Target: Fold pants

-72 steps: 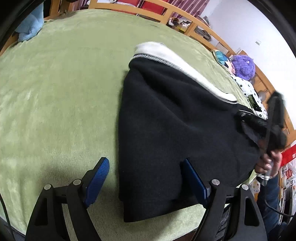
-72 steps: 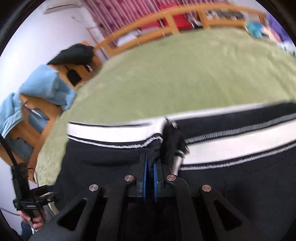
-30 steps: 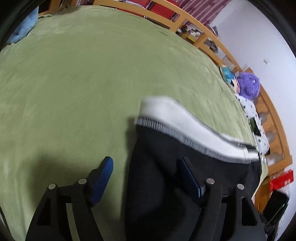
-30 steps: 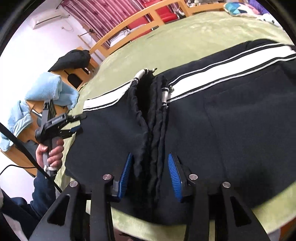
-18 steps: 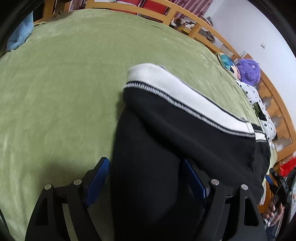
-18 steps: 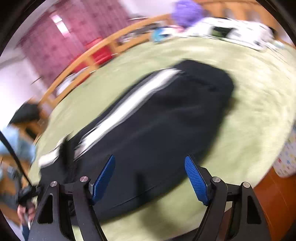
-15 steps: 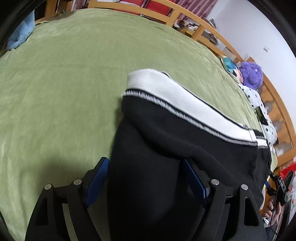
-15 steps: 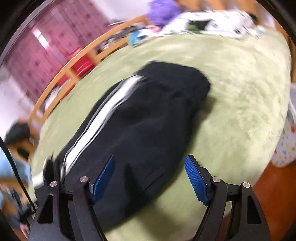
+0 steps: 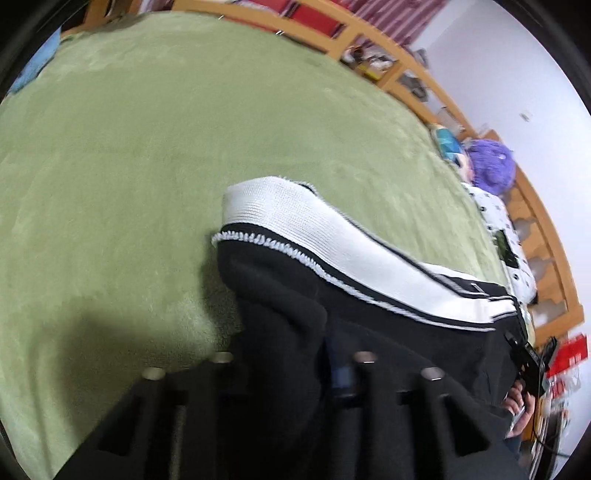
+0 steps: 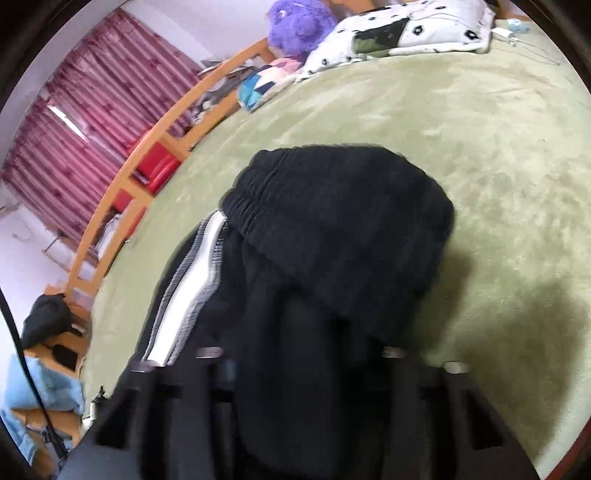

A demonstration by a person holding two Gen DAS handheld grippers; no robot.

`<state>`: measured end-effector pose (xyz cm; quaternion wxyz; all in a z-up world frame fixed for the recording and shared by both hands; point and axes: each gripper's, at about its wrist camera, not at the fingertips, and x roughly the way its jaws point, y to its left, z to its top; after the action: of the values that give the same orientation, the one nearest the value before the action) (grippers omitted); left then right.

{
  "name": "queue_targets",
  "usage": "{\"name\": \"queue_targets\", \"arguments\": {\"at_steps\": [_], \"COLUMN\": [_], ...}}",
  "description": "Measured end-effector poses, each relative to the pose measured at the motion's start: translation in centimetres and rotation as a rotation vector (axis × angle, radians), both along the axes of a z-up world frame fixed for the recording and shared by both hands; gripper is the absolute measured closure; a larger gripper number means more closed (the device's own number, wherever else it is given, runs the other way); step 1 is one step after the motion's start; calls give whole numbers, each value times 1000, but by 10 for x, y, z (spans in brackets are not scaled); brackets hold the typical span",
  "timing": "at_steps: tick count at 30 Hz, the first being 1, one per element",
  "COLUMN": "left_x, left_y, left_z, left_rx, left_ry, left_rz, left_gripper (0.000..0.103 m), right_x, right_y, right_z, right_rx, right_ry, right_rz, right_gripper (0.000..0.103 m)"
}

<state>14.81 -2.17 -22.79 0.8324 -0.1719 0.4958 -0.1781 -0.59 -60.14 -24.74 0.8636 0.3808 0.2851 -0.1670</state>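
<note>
The left tool [image 9: 295,363] has just been closing and now pinches a raised fold of the black pants [image 9: 388,332], the cloth bunched between its fingers; one blue pad [image 9: 341,369] shows at the right of the fold, the other is buried in fabric. Ahead of this tool the white stripe [image 9: 332,236] with its black and stitched edging runs away to the right along the pants; beyond it and to the left spreads the green bed cover [image 9: 147,147]. Far right of the tool, at the edge of the pants, a hand [image 9: 519,406] grips the other tool's black body.

The right tool [image 10: 295,369] has likewise just been closing, a thick fold of the pants [image 10: 332,240] between its fingers and draped over them; the picture is blurred and the pads are mostly hidden, so whether they press the cloth cannot be told. Straight ahead of it the gathered black waistband [image 10: 266,192] lies on the bed cover [image 10: 480,147]; the stripe [image 10: 188,288] runs along the tool's left. Farther out, a wooden rail [image 10: 147,155] borders the bed, with red curtains [image 10: 81,129] behind it, a purple plush toy [image 10: 299,22] and a spotted pillow [image 10: 406,33] at the far end, and blue cloth [image 10: 44,391] at the near left.
</note>
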Motion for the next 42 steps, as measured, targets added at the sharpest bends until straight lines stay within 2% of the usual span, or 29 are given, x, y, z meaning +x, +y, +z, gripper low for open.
{"name": "queue_targets", "arguments": {"at_steps": [2, 6, 9, 12, 15, 18, 19, 21, 23, 24, 25, 26, 27, 28, 29, 31, 34, 37, 40, 42], "left_x": [-4, -8, -9, -12, -13, -15, -16, -16, -15, -15, -16, -16, -17, -24, -29, -46, -70, -89, -105, -114], "left_y": [8, 32, 56, 87, 131, 182, 196, 211, 214, 212, 211, 207, 204, 204, 202, 195, 187, 177, 170, 168], "left_z": [11, 28, 37, 53, 63, 70, 69, 62, 47, 41, 37, 35, 34, 36, 40, 49, 56, 58, 55, 51], "left_rx": [-41, -106, -182, -122, -121, -88, -54, -38, -41, -12, 23, 66, 115, 149, 159, 166, 163, 122, 79, 69], "left_ry": [-22, -52, -50, -103, -114, -116, -111, -92, -53, -40, -30, -18, -7, -15, -31, -66, -95, -103, -97, -81], "left_rz": [-3, 11, 3, 33, 92, 180, 203, 223, 208, 220, 228, 234, 245, 254, 249, 210, 171, 142, 133, 135], "left_gripper": [86, 87, 87, 87, 87, 87, 87, 85, 79, 76, 70, 56, 48, 36, 31, 27, 25, 25, 25, 25], "right_x": [-7, -8, -6, 0, 11, 21, 26, 35, 36, 36, 36, 37, 35, 30, 18, -2, -25, -34, -26, -15], "right_y": [5, 37, 61, 94, 136, 175, 189, 204, 211, 207, 201, 191, 186, 183, 186, 198, 218, 256, 308, 351], "right_z": [9, 49, 81, 107, 116, 107, 98, 77, 55, 43, 34, 20, 12, 6, 4, 16, 42, 72, 89, 89], "right_rx": [15, -91, -125, -155, -170, -153, -126, -90, -80, -64, -33, 24, 54, 67, 47, -66, -180, -253, -279, -259], "right_ry": [-34, -56, -100, -129, -141, -140, -132, -97, -34, 12, 47, 113, 156, 190, 213, 247, 222, 131, 35, -21], "right_rz": [-5, -7, 3, 43, 133, 209, 239, 274, 261, 243, 245, 249, 252, 256, 261, 254, 278, 347, 516, 644], "right_gripper": [74, 76, 78, 78, 78, 78, 78, 78, 75, 72, 67, 62, 62, 60, 52, 48, 48, 48, 48, 48]}}
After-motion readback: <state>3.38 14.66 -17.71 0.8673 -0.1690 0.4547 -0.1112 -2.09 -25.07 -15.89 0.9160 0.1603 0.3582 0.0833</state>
